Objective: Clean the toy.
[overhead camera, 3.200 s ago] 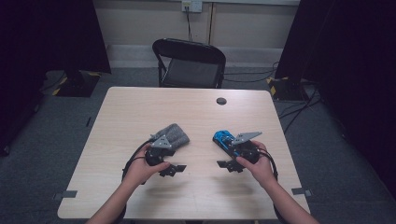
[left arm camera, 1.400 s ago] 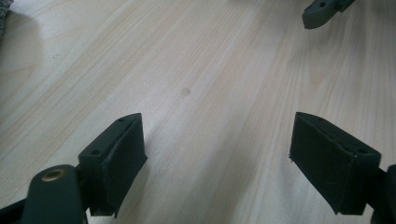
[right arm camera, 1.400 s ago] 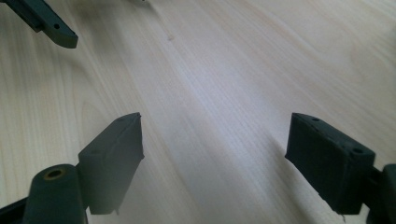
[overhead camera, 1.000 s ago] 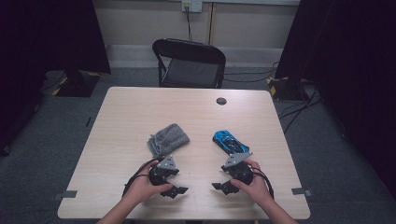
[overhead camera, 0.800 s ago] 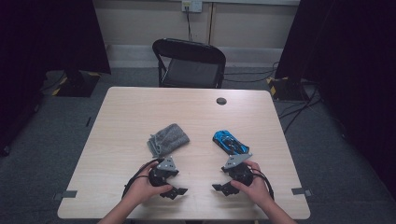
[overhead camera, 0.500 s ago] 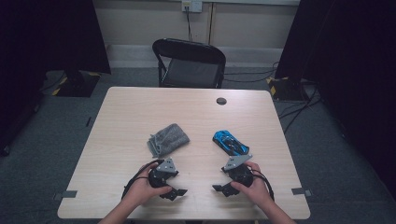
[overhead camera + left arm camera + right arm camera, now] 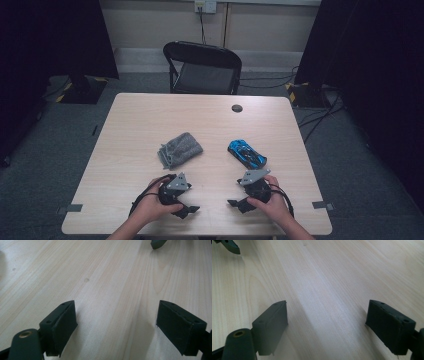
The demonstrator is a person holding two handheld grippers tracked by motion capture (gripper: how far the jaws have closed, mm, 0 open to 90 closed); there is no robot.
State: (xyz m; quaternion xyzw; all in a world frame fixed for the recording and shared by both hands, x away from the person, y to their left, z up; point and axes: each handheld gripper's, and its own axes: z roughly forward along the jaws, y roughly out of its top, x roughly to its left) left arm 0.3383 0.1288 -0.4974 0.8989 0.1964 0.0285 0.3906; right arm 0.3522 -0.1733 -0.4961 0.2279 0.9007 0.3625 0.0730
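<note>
While both claws rested wide apart and empty near the tabletop's (image 7: pixel 125 125) front edge, the grey cloth (image 7: pixel 180 149) lay beyond the left claw (image 7: pixel 186 210), and the blue toy car (image 7: pixel 247 153), angled diagonally, sat just beyond the right claw (image 7: pixel 236 204).

The high view looks forward and down from above the person's side, taking in the whole counter (image 7: pixel 150 125) and a chair (image 7: pixel 202 67) beyond its far edge. The left gripper view rides low on the left claw (image 7: pixel 116 322), very near the wood, facing the right claw (image 7: pixel 157 243), whose tip shows at its top edge. The right gripper view sits equally low, facing the left claw's tip. All three share the near counter strip.
</note>
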